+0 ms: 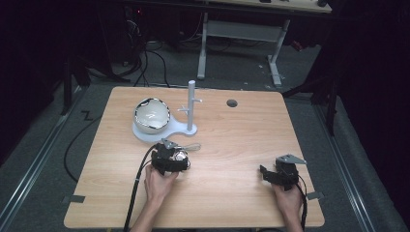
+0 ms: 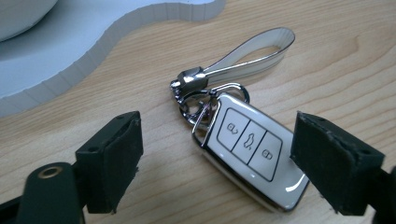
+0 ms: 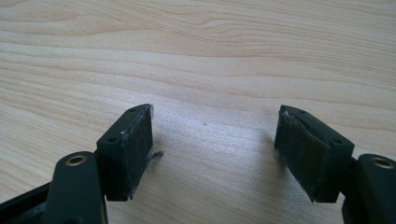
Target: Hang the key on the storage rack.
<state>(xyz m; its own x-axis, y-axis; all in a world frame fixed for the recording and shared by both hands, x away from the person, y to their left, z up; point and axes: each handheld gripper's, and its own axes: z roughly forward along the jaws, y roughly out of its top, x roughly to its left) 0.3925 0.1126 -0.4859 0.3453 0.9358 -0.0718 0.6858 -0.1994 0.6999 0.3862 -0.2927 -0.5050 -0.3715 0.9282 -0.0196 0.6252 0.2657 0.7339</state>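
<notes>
In the high view, the left hand-held gripper (image 1: 180, 155) hovers over a car key (image 1: 182, 155) just at 6 o'clock of a white stand (image 1: 145, 134) carrying a bowl (image 1: 152, 115). The right hand-held gripper (image 1: 264, 173) rests on the tabletop (image 1: 232, 140), well apart.

In the left gripper view, the jaws stand wide apart around the key fob (image 2: 252, 149), which lies flat; its three buttons bear icons, no readable lettering. Its white strap (image 2: 252, 51) points to 1 o'clock.

In the right gripper view, the jaws gape over bare wood.

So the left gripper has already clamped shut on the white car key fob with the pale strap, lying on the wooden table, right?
Not quite. The left gripper is open: in the left gripper view its black jaws stand apart on either side of the white car key fob, not clamped on it. The rest holds: the fob, with its pale strap, lies on the wooden table.
</notes>
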